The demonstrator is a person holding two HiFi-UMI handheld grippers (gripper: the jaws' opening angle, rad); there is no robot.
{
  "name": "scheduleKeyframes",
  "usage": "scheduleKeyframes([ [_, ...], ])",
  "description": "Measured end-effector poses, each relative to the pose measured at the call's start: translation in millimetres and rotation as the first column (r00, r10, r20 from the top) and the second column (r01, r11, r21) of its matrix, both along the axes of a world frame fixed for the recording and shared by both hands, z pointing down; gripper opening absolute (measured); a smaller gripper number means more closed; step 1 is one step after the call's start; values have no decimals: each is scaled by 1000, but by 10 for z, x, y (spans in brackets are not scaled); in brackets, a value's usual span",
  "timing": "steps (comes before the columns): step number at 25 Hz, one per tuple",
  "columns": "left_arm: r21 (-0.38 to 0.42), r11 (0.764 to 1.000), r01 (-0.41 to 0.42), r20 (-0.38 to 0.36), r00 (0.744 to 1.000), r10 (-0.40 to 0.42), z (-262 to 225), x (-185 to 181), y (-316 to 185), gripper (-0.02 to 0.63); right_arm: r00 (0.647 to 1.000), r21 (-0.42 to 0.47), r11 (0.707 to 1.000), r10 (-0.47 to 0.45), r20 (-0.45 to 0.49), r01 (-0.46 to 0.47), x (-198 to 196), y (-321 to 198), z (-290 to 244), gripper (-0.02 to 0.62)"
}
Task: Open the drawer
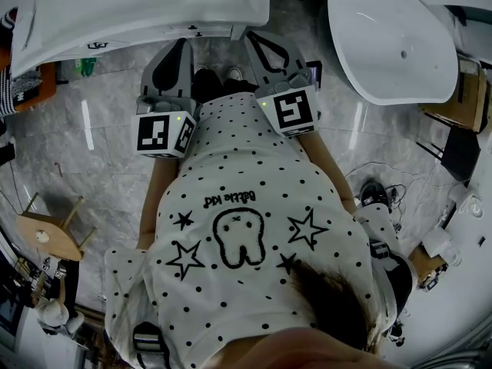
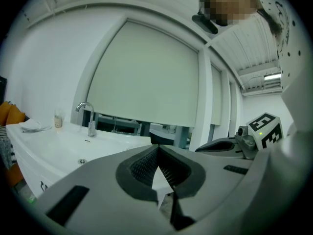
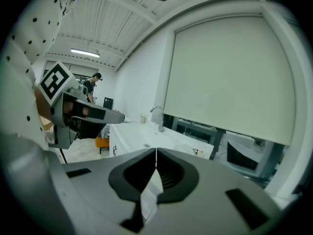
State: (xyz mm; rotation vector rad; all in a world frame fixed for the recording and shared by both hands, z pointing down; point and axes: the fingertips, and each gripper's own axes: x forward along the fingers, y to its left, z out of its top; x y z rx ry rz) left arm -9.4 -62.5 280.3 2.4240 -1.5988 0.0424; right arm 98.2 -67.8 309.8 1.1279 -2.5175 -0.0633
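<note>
The white vanity cabinet (image 1: 138,10) with a sink and faucet (image 2: 90,116) stands just ahead of me. Its front carries a small dark handle (image 3: 115,150), which also shows low in the left gripper view (image 2: 43,185). I cannot make out a drawer's outline. My left gripper (image 1: 178,56) and right gripper (image 1: 261,48) are held side by side in front of the spotted shirt, short of the cabinet's edge. The left gripper (image 2: 157,148) has its jaws shut with nothing between them. The right gripper (image 3: 156,153) is shut and empty too. Neither touches the cabinet.
A second white basin (image 1: 392,37) stands at the upper right, with cables and gear (image 1: 377,194) on the floor below it. A wooden stool (image 1: 54,233) is at the left. A large blind (image 2: 146,77) covers the wall behind the sink. A person (image 3: 93,84) stands far off.
</note>
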Motion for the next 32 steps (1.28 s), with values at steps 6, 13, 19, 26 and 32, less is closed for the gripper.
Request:
scheduleKeyframes([
  [6, 1, 1000, 1, -5, 1000, -1, 13, 11, 6, 5, 1000, -3, 1000, 8, 2, -8, 37, 0, 12, 14],
  [13, 3, 1000, -5, -3, 1000, 5, 27, 57, 20, 5, 1000, -1, 1000, 6, -1, -6, 67, 15, 29, 14],
  [19, 10, 1000, -8, -1, 1000, 8, 4, 75, 72, 5, 1000, 6, 1000, 5, 5, -5, 75, 67, 0, 14],
  [26, 11, 1000, -3, 7, 1000, 3, 23, 69, 62, 5, 1000, 3, 1000, -5, 6, 5, 46, 48, 30, 14],
  [32, 17, 1000, -12, 21, 1000, 12, 23, 67, 78, 5, 1000, 3, 1000, 1, 11, -1, 46, 51, 32, 14],
])
